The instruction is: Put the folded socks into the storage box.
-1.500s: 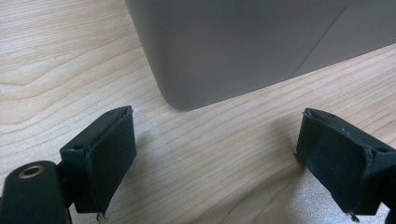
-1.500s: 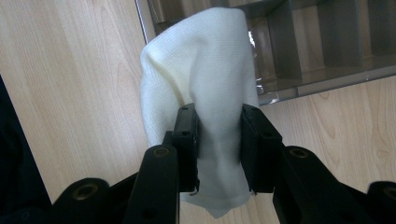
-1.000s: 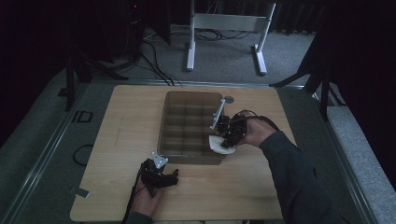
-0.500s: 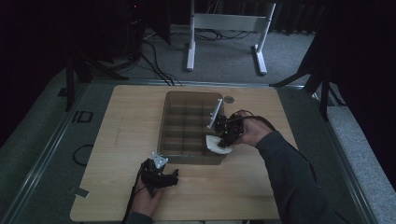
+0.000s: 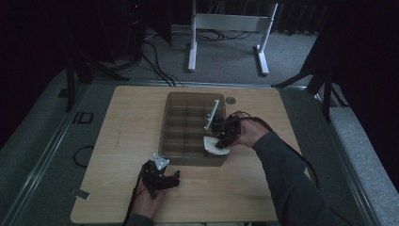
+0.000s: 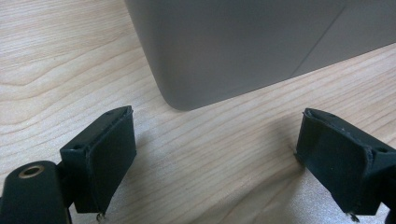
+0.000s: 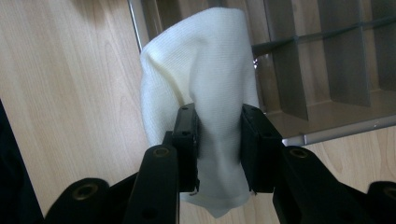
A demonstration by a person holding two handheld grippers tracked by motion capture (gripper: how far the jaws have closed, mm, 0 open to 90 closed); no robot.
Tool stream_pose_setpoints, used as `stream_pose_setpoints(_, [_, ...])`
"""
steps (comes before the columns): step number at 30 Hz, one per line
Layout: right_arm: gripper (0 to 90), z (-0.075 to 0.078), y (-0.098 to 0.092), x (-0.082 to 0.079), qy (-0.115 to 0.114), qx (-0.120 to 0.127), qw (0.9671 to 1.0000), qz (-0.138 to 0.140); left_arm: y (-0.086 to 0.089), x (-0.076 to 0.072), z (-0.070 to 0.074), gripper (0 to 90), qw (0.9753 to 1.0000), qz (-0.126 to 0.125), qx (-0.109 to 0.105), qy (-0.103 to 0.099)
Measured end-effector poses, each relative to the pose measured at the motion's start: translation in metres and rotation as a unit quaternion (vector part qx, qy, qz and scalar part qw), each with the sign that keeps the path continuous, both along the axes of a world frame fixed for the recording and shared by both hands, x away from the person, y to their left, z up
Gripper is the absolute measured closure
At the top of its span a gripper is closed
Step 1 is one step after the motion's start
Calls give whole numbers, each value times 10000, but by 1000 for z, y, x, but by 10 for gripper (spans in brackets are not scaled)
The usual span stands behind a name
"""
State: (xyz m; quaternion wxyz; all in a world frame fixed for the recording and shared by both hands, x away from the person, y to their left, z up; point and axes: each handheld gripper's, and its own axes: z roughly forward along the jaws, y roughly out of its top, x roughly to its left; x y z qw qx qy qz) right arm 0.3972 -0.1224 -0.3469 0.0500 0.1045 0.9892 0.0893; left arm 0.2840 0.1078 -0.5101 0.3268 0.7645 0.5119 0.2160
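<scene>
Right tongs (image 7: 218, 140) pinching white cloth (image 7: 205, 79) over organizer (image 5: 188, 127) rim, left tongs (image 6: 215, 158) wide beside its corner

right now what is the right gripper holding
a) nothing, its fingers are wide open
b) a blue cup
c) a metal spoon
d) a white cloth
d) In the right gripper view, the right gripper is shut on a white cloth, pinched between its two black fingers at the edge of the divided box.
</scene>
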Motion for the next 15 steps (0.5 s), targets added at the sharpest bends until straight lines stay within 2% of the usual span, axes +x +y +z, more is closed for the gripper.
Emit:
stream_pose_setpoints(12, [697,-10,8,4,4,-19,10000,8,0,0,0,121,10000,-3,3,2])
stream_pose_setpoints(15, [697,-15,12,4,16,-91,10000,7,0,0,0,121,10000,-3,2,2])
